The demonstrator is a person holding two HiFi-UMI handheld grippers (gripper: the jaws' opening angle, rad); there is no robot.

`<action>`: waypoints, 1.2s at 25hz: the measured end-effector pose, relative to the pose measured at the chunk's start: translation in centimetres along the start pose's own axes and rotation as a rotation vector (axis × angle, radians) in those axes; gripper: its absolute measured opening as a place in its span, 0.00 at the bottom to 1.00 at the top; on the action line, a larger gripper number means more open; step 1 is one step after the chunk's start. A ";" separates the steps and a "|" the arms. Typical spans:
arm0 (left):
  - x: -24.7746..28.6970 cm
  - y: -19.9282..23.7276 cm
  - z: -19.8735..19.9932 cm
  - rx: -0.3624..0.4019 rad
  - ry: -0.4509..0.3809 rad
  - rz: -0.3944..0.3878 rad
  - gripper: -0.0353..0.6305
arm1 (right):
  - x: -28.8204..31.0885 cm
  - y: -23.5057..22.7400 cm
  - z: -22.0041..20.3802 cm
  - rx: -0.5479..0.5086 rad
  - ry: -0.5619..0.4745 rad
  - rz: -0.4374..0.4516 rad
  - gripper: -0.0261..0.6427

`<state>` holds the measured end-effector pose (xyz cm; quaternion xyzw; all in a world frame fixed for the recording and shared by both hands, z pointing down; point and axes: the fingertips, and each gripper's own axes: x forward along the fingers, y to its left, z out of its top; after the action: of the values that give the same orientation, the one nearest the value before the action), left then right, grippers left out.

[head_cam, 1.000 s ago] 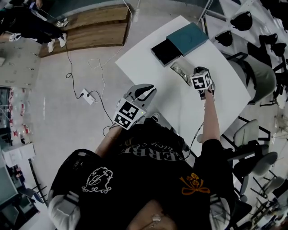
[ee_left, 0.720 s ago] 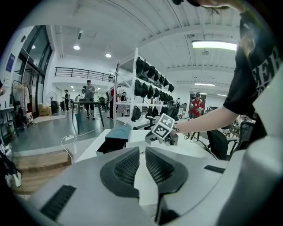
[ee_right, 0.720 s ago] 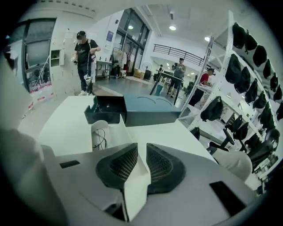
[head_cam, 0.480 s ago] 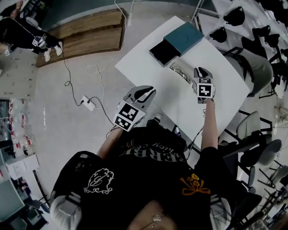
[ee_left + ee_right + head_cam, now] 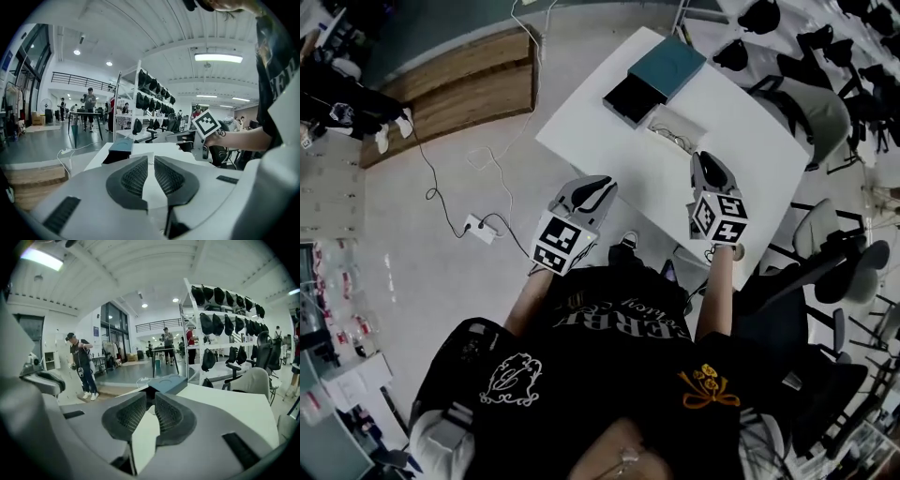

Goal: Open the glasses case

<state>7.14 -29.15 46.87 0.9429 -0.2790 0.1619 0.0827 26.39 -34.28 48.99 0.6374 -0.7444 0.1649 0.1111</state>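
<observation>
black t-shirt (image 5: 619, 370) with white lettering, white and gold emblems

A ceiling lamp (image 5: 218, 57) is shining brightly above the white table (image 5: 750, 150), which is glaring pale; beyond the table, fisheye edges are bending and darkening.

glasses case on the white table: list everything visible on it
The glasses case is a flat, rigid-looking rectangular box at the far corner of the white table. It looks open, with a teal half and a black half side by side, edges meeting. Whether it hinges or slides cannot be told. It rests flat on the tabletop. The glasses lie beside the black half; contact is unclear.
</observation>
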 end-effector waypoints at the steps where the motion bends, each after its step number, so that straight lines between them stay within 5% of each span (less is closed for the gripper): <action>1: -0.7 -0.1 0.0 0.002 -0.006 -0.005 0.11 | -1.1 1.1 0.0 0.012 -0.013 -0.001 0.15; 19: -16.6 -4.6 -5.7 0.040 -0.048 -0.145 0.11 | -15.8 21.2 -7.1 0.126 -0.063 -0.016 0.14; 30: -21.4 -7.1 -7.4 -0.014 -0.097 -0.159 0.11 | -20.6 26.1 -6.4 0.107 -0.095 0.000 0.11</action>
<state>-7.81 -10.74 45.84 0.9683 -0.2079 0.1071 0.0883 3.73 -9.50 44.43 0.6498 -0.7388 0.1741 0.0414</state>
